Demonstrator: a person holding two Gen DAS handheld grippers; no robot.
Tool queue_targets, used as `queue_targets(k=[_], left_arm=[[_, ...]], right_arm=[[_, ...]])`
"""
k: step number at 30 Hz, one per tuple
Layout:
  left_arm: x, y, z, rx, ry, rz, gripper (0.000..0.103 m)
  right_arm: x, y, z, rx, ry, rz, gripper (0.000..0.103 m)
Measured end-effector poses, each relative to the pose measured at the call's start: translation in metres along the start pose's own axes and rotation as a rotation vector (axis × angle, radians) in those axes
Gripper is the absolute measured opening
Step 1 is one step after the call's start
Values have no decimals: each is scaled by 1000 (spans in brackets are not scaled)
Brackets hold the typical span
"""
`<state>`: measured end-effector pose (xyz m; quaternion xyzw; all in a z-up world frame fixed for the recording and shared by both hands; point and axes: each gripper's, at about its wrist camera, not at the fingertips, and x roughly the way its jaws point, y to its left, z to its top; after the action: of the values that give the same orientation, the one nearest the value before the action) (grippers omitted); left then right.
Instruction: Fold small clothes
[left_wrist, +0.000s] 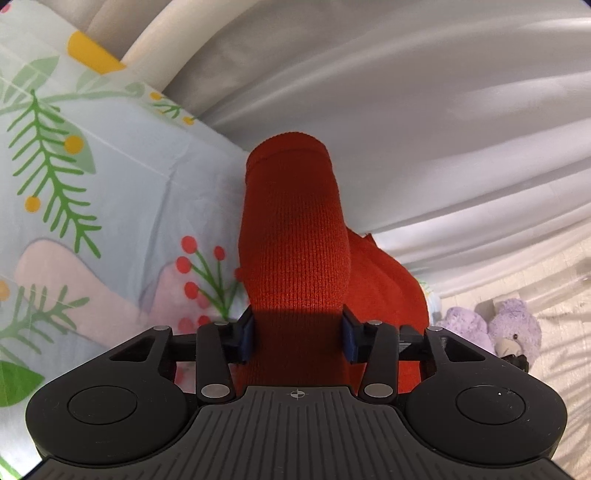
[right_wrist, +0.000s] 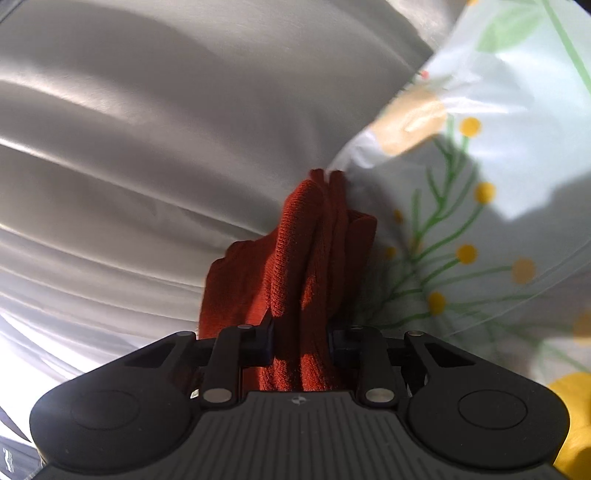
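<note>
Two grippers, one in each of my hands, are on the same red knit garment (left_wrist: 295, 236). My left gripper (left_wrist: 297, 338) has its blue pads on either side of a smooth, wide band of the knit, clamped on it, and the fabric runs forward from the jaws over the floral sheet (left_wrist: 110, 177). My right gripper (right_wrist: 301, 341) pinches a bunched, wrinkled part of the cloth between closer-set jaws. Pale grey curtain folds (right_wrist: 147, 147) hang behind. A purple plush bear (left_wrist: 513, 328) sits low on the right of the left view.
</note>
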<state>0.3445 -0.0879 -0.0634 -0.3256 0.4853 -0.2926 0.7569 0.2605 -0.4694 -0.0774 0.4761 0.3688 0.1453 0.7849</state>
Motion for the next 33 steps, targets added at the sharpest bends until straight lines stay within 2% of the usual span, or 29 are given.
queue_targets(k=[5, 11, 18, 21, 24, 27, 30, 33], left_arm=[[-26, -15, -4, 30, -8, -10, 47], [-82, -19, -14, 26, -25, 17, 47], [-139, -3, -32, 19, -48, 166, 47], [-147, 16, -42, 2, -55, 243, 49], [-149, 35, -54, -16, -75, 321, 56], [-166, 46, -61, -44, -119, 367, 58], [-181, 45, -65, -39, -202, 392, 62], [-172, 31, -58, 33, -259, 477, 71]], right_arm=[[-1, 31, -11, -58, 8, 25, 23], [-2, 61, -35, -60, 42, 66, 23], [25, 90, -80, -36, 154, 65, 23], [48, 93, -98, 2, 211, 30, 23], [68, 94, -113, -7, 235, -31, 23], [57, 99, -116, -92, 151, -139, 31], [33, 99, -114, -136, 2, -258, 35], [23, 110, -116, -216, -52, -265, 35]])
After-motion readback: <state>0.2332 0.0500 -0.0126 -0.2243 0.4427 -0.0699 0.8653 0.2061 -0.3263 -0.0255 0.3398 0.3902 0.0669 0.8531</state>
